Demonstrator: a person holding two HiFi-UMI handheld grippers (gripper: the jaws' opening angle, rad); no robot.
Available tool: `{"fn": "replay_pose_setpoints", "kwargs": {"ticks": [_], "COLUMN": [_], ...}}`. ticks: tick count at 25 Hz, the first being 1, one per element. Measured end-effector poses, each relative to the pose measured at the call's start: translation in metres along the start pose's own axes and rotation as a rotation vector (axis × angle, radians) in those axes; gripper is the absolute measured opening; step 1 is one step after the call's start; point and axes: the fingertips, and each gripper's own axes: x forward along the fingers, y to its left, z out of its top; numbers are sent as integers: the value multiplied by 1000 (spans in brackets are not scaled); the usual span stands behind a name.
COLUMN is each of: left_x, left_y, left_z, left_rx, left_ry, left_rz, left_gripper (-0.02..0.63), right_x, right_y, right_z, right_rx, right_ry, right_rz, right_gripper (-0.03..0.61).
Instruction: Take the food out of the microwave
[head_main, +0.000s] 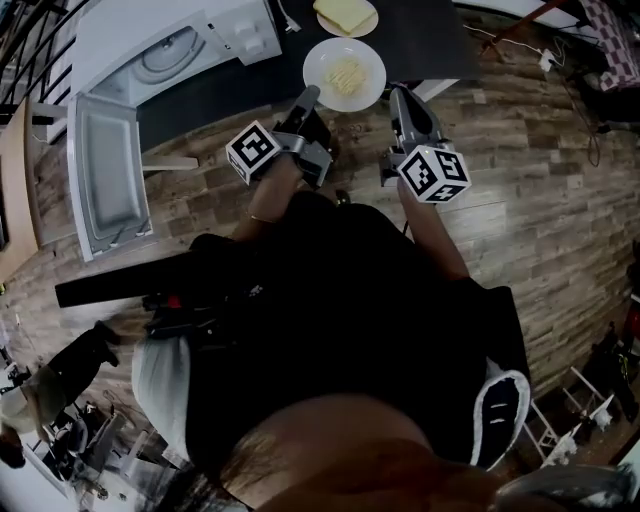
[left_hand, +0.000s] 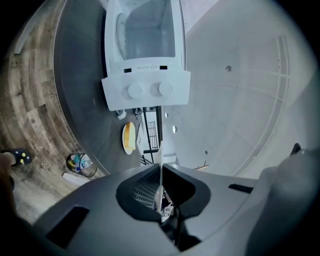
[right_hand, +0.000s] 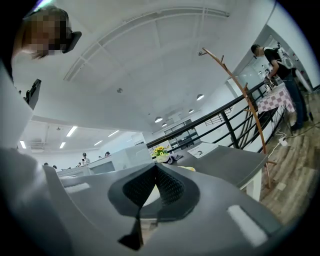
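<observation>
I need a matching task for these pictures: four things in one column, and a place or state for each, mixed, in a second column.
1 microwave door
2 plate with yellow food
3 plate with bread slice
4 left gripper

A shut on a white rim
B farther from the person
C swung open
D nearer the person

Pairs: 1-C, 2-D, 3-B, 4-A
</observation>
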Motion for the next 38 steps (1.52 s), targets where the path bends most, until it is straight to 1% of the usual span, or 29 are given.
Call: {"fn": "replay_pose_setpoints", "kwargs": {"ticks": [4,13,19,25,32,38], "left_x": [26,86,122,145,171,186], "left_y": [-2,5,7,10,16,34], "left_z": [-20,-57,-74,-83,-87,-89], "left_rx": [-12,-16,-11,-25,-32,-44], "left_ry": [63,194,248,273,284,284], "left_rz": [-18,-26,-21,-4,13,40], "left_gripper": [17,17,17,17,18,17], "right_x": [-15,-36,-37,-37,-29,-19], "right_y": [-23,-77,-98,-118,-138,-156], "right_z": [12,32,46,59,67,67], "right_rx": [-6,-13,15,22,28,28], "right_ry": [-30,-81,-107,-130,-121,-106], "right_rz": [-60,-189,-222,-237,-246,-253], "right_gripper": [2,2,2,2,2,2]}}
